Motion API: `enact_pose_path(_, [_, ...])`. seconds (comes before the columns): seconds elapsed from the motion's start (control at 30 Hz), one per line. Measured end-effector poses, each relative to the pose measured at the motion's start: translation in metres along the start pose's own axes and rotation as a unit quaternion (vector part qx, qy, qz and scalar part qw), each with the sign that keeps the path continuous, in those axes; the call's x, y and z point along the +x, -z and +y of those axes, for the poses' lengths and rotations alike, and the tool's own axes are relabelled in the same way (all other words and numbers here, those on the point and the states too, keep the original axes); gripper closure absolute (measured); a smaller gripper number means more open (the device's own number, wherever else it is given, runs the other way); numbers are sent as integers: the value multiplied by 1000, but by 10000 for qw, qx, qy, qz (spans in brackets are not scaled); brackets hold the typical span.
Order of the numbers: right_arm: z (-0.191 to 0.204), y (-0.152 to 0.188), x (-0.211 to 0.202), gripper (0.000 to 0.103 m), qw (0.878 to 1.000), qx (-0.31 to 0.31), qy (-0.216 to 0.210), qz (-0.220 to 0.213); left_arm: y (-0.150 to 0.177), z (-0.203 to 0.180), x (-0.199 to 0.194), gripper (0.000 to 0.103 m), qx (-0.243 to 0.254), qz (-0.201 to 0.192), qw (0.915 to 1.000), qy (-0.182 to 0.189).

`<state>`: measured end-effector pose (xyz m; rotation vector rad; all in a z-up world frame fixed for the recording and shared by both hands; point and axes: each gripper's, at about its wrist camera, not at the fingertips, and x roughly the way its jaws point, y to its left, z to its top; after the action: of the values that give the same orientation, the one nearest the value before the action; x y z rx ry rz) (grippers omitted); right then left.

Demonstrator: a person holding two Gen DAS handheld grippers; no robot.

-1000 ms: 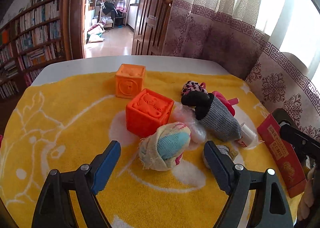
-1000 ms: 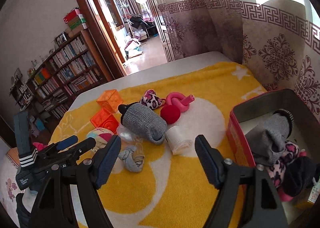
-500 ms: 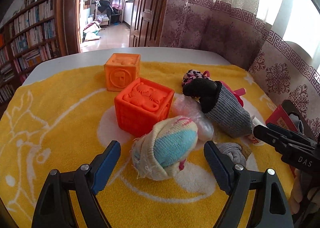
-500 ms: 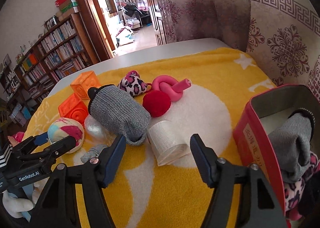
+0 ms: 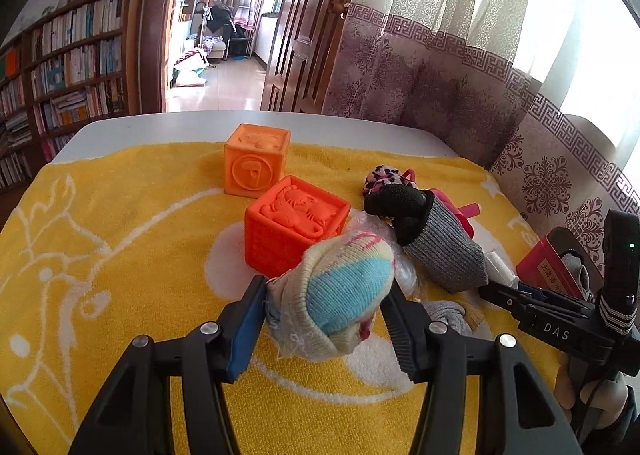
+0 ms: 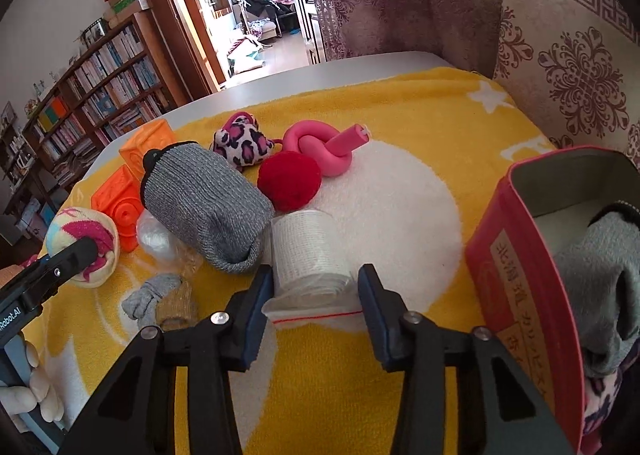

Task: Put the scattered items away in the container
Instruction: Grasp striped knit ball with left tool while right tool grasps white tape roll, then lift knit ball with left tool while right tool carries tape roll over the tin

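Left gripper (image 5: 325, 305): the jaws are closed in on the rolled sock ball (image 5: 340, 297), low in the centre of the left wrist view; both pads appear to touch its sides.
Sock ball: soft, light knit in cream, blue and pink; it probably squashes under the pads, so a hold across the widest middle seems best.
Right gripper (image 6: 316, 287): partly open, the jaws stand on either side of the white roll in a clear bag (image 6: 308, 255), centre of the right wrist view; whether the pads press it already, I cannot tell.
White roll: light and somewhat firm; the plastic looks slippery, so better grip the roll body, not the loose bag edge.
Red tin (image 6: 520, 267): at the right edge, open, with socks inside.
Around: grey sock (image 6: 208, 207), orange blocks (image 5: 294, 229), red pompom (image 6: 289, 183) on the yellow towel (image 6: 400, 115).
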<state>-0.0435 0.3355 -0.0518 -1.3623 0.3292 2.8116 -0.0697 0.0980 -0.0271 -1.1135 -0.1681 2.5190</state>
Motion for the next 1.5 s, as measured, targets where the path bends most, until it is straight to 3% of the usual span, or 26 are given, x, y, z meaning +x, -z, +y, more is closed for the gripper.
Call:
enact_pose_path(0.2, [-4, 1, -7, 63, 9998, 152, -65, -80, 0, 0, -8, 45, -80, -51, 9999, 69])
enact_pose_path(0.53, [-6, -4, -33, 63, 9975, 346, -187, -587, 0, -7, -14, 45, -83, -113, 9996, 239])
enact_pose_path(1.07, [-8, -6, -66, 63, 9916, 352, 166, -1236, 0, -17, -24, 45, 37, -148, 9986, 496])
enact_pose_path(1.27, [-24, -8, -101, 63, 9876, 646, 163, -1424, -4, -22, -36, 45, 100, -273, 9978, 588])
enact_pose_path(1.5, [-73, 11, -137, 63, 9836, 1009, 826, -1249, 0, -50, -44, 45, 445, -293, 9960, 719])
